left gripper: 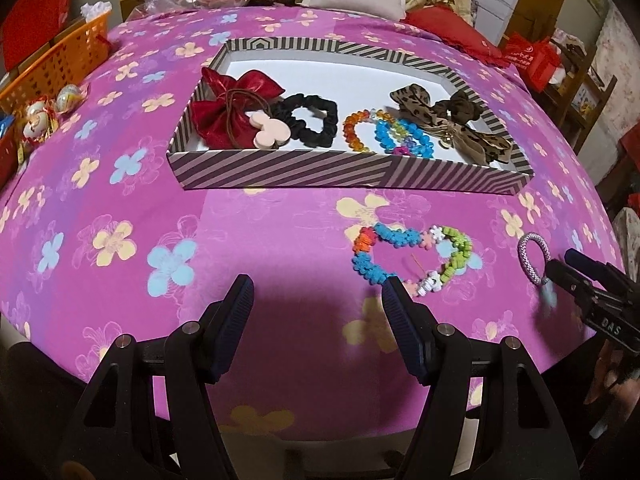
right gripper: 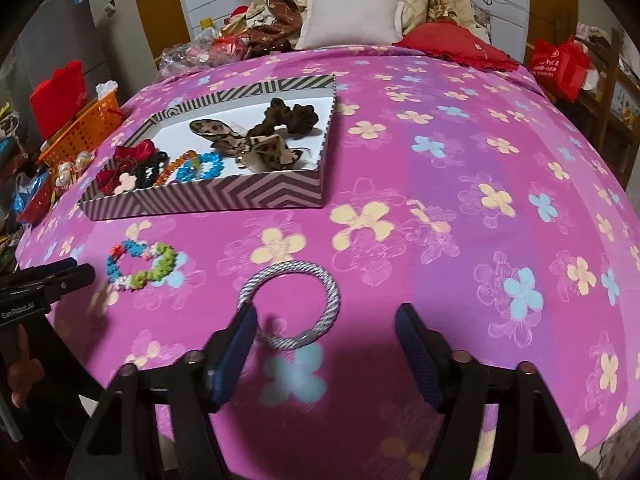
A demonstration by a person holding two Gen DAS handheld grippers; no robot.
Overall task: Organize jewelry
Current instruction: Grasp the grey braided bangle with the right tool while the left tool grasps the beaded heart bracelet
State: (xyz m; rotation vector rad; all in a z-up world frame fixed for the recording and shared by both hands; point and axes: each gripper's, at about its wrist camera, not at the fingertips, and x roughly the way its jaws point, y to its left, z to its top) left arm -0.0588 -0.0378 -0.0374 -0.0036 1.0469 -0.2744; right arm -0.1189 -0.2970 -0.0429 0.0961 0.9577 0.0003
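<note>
Left gripper [right gripper: 74, 272] marked "GenRobot.AI", right gripper [left gripper: 560, 266] marked "DAS"

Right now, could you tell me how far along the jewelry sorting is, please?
Done: the striped box already holds bows, a black scrunchie and beaded bracelets. In hand: nothing is gripped yet; the right gripper is at the silver ring with jaws open, one of them against it. Left: that ring and the flower bracelet, both on the bedspread. The left gripper is open too.
</note>
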